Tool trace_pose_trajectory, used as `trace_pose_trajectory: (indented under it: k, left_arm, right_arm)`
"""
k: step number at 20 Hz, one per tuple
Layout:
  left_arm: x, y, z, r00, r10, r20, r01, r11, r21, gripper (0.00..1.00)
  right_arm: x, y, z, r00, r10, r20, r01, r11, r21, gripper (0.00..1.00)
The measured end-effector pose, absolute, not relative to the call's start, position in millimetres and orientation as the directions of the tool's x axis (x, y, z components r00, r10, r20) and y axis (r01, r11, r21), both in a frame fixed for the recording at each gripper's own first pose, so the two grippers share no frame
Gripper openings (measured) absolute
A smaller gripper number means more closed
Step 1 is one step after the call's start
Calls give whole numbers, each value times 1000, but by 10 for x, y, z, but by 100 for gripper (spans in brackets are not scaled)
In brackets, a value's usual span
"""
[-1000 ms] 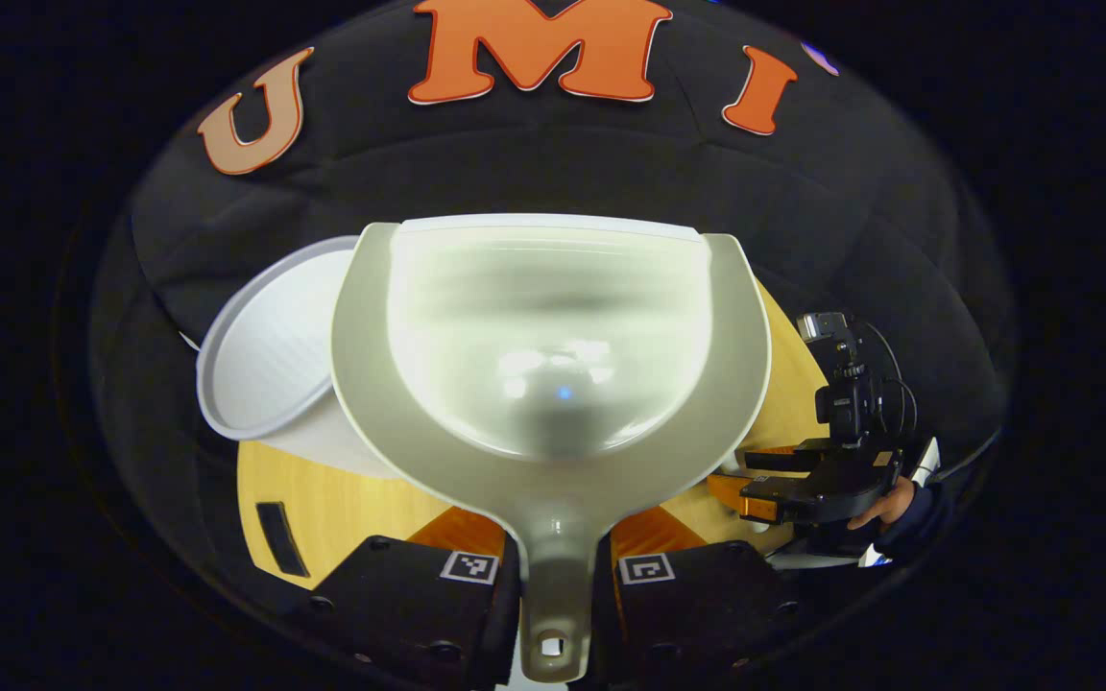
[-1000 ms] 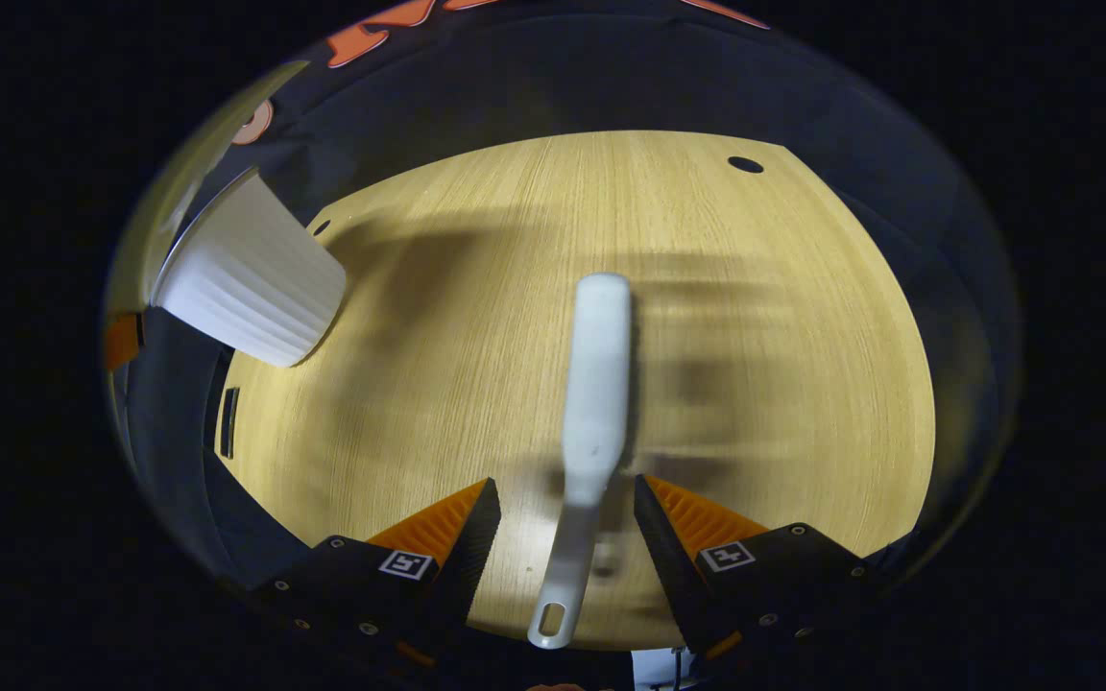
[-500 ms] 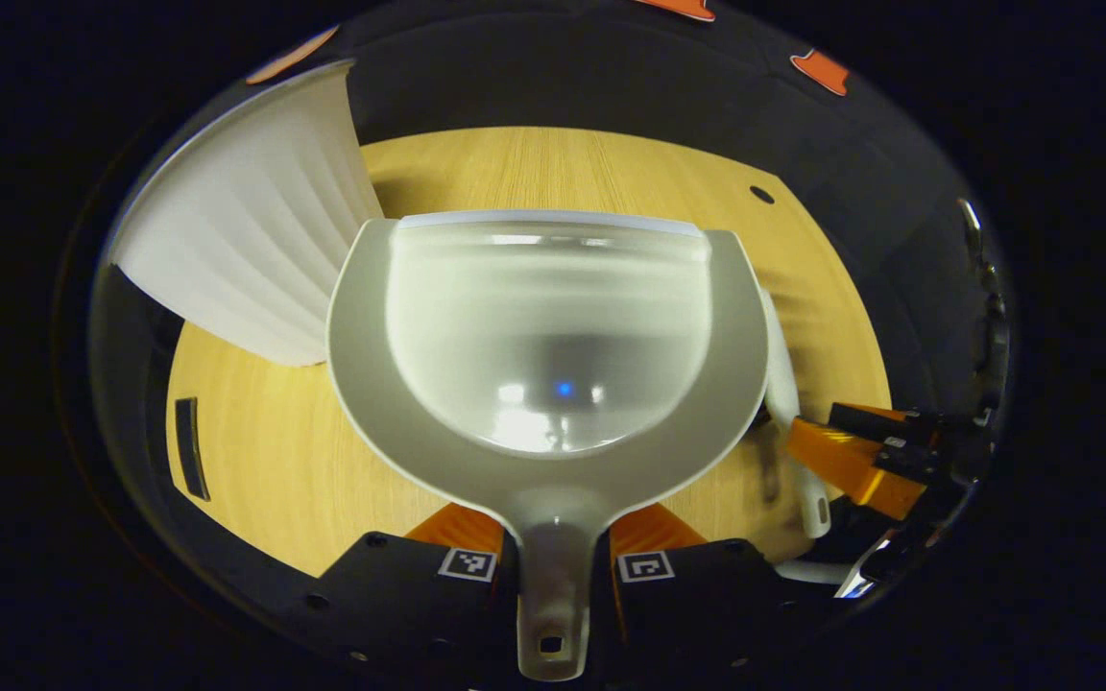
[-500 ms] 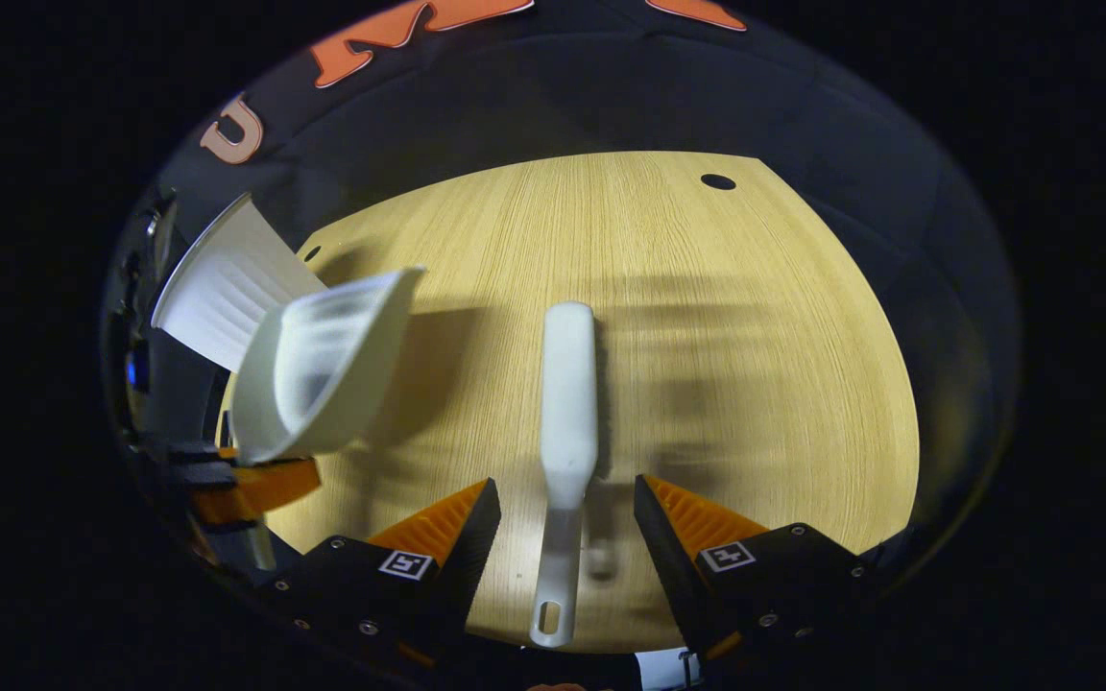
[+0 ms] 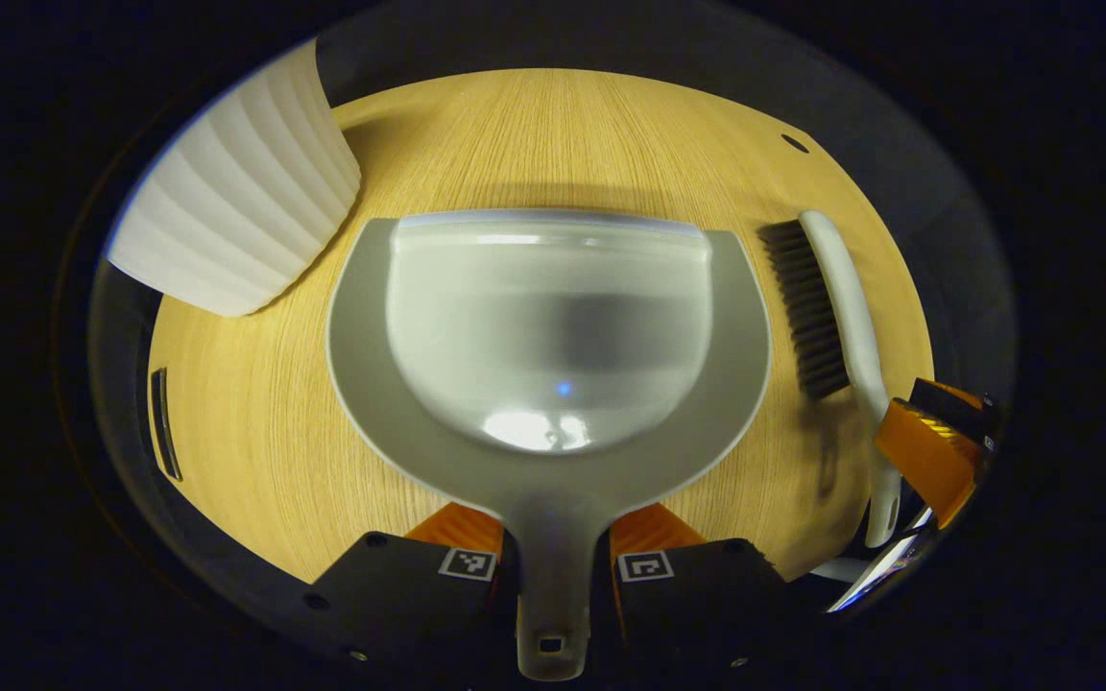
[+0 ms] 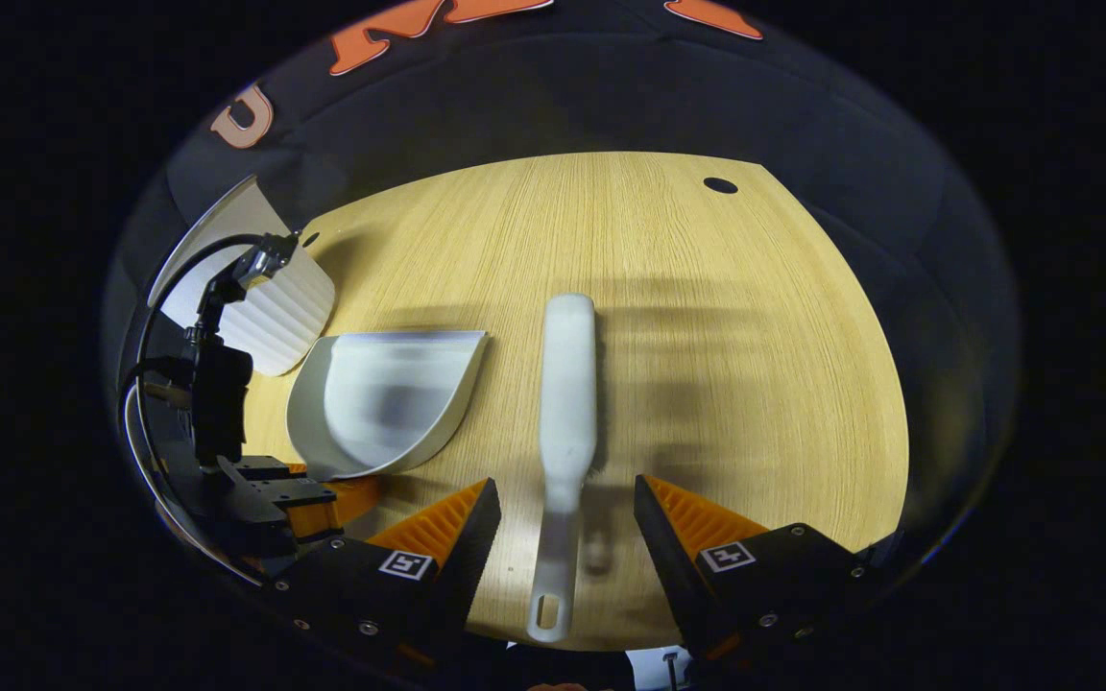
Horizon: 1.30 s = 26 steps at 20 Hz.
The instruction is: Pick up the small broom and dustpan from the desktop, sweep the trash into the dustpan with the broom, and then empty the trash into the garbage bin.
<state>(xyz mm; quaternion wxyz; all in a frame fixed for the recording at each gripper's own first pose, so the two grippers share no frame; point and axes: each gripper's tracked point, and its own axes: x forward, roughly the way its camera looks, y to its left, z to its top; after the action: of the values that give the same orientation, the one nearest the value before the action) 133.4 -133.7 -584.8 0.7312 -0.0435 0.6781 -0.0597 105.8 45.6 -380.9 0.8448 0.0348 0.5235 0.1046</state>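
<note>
Dustpan point(image 5: 553, 326) sits low over the wooden bench point(image 5: 255, 403), its handle gripped by the left claw point(image 5: 553, 566). Broom point(image 6: 567, 422) lies between the right claw's point(image 6: 567, 518) spread fingers, beside a white bin point(image 5: 227, 221).

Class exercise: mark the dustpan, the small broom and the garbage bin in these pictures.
dustpan point(image 5: 553, 326), left gripper view, on the inside of its scoop.
small broom point(image 6: 567, 384), right gripper view, on the back of its head.
garbage bin point(image 5: 236, 211), left gripper view, on its ribbed outer wall.
</note>
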Motion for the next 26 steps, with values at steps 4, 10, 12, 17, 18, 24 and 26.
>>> trace_pose_trajectory:
  k: [4, 10, 12, 17, 18, 24, 26]
  left_arm:
    - [1432, -1294, -5879, 79, -135, -988, 31, 991, -132, 35]
    - [1518, -1268, -5566, 152, -180, -972, 23, 984, -179, 59]
    - [1593, -1258, -5363, 202, -201, -959, 24, 979, -201, 70]
    - [2135, -1099, -4592, 460, -203, -864, 79, 979, -188, 80]
    - [2134, -1062, -4494, 523, -195, -830, 84, 981, -177, 80]
    - [2728, -928, -3651, 860, -106, -499, 67, 993, -95, 91]
    - [2856, -964, -3516, 923, -90, -375, 55, 993, -104, 90]
  right_arm:
    - [1032, 430, -3812, 426, 204, -881, -132, 978, 163, 86]
    - [1187, 324, -4055, 445, 192, -874, -114, 981, 158, 88]
    - [1279, 199, -4101, 471, 185, -863, -105, 983, 153, 90]
    - [1530, -173, -3861, 634, 160, -756, -113, 987, 114, 95]
    - [1566, -307, -3772, 672, 149, -725, -114, 989, 98, 95]
    - [1664, -845, -2692, 871, 120, -476, -108, 993, 53, 95]
    - [1638, -1035, -2307, 922, 107, -371, -100, 994, 39, 95]
